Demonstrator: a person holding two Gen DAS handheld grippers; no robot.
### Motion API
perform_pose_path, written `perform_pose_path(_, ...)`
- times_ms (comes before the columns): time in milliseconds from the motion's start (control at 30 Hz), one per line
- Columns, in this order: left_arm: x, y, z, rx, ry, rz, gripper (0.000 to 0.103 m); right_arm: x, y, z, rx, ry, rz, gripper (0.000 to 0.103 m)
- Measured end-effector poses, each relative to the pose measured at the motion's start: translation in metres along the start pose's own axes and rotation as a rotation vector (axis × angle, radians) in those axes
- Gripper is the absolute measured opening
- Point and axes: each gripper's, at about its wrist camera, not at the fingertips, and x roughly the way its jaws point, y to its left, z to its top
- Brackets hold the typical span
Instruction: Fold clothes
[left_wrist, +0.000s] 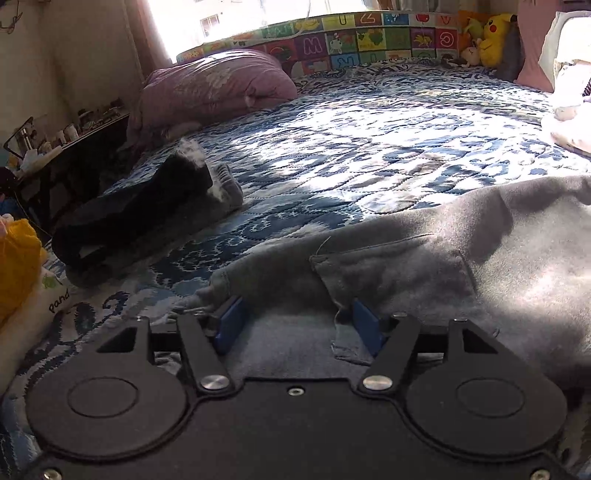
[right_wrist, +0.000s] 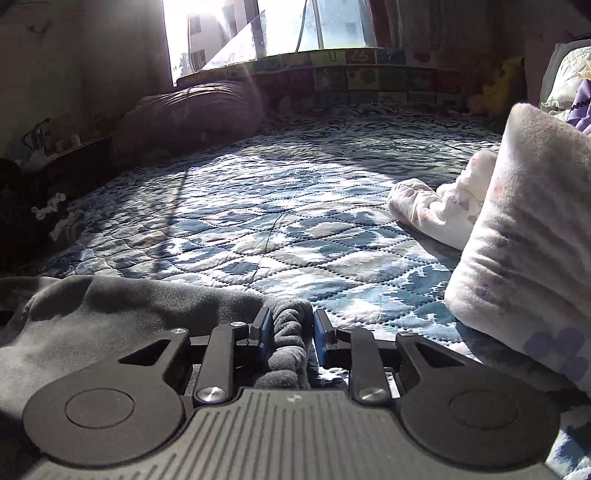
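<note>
left wrist view: the left gripper (left_wrist: 299, 325) sits low over the near edge of a grey garment (left_wrist: 424, 266) spread on the bed (left_wrist: 351, 140). its blue pads (left_wrist: 231, 325) are spread wide, fabric lying flat between them, not pinched. a patch pocket (left_wrist: 391, 266) sits just past the right pad. further left on the quilt there's a dark garment (left_wrist: 140, 214) in a heap, with a pink duvet (left_wrist: 214, 88) behind it at the far left. pikachu plush (left_wrist: 493, 37) in the far right corner.

right wrist view: the right gripper (right_wrist: 291, 336) has its pads close in on the garment's ribbed edge (right_wrist: 291, 332), bunched up between them, so it's pinching that. rest of the grey cloth runs off to the left. white fleece pile (right_wrist: 517, 240) sits on the right, near.
</note>
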Motion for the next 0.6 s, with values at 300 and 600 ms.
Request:
perform_pose_path(300,-0.053,-0.08,0.004,0.066,-0.116,-0.417,0.047,-0.033,0.011,0.003,-0.078,-0.089,0.014,0.026)
perform_pose_path(600,-0.025,-0.11,-0.011,0.116,-0.018,-0.4,0.059,-0.018,0.021,-0.001,-0.16,-0.056,-0.006,0.043)
